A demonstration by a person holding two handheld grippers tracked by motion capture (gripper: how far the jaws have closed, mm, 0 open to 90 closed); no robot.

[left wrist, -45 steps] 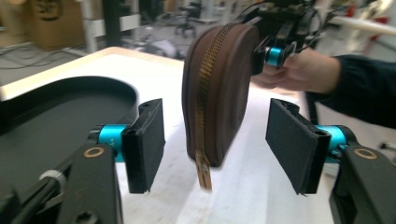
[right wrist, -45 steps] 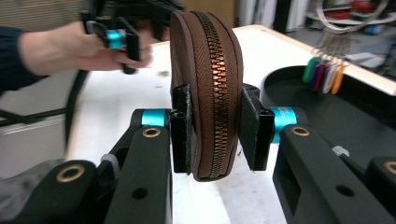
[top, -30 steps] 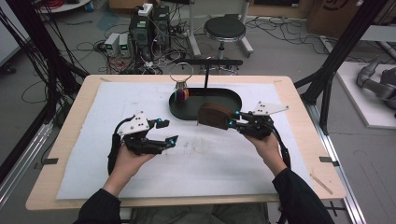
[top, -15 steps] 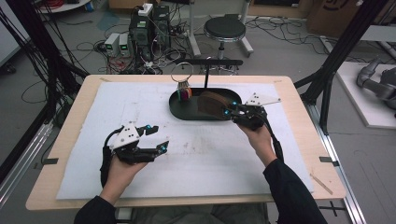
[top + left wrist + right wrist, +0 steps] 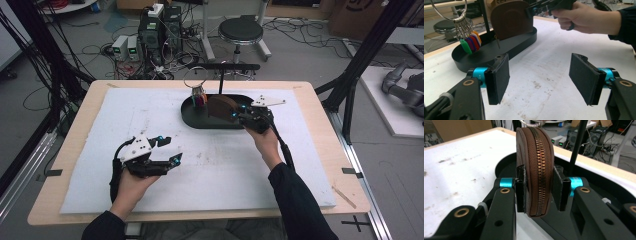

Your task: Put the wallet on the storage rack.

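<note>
A brown zipped pouch [image 5: 220, 106] [image 5: 535, 157] [image 5: 510, 18] hangs upright over the black oval tray [image 5: 197, 121] [image 5: 486, 51], with my right gripper [image 5: 239, 113] [image 5: 539, 187] shut on it, one pad on each flat side. The zip runs down its edge. A key ring with coloured tags [image 5: 198, 96] [image 5: 470, 41] hangs from the stand's black bar [image 5: 227, 66] at the tray's left end. My left gripper [image 5: 170, 150] [image 5: 540, 77] hovers open over the white mat [image 5: 150, 110], well in front of the tray, with nothing between its pads.
The black post [image 5: 220, 82] rises from the tray just behind the pouch. The white mat covers most of the wooden table [image 5: 310, 95]. Beyond the table stand a stool [image 5: 241, 31], electronics boxes [image 5: 155, 30] and floor cables.
My right gripper has carried the pouch left and back, from the tray's right end to over its middle near the post. My left gripper drifted toward the table's front.
</note>
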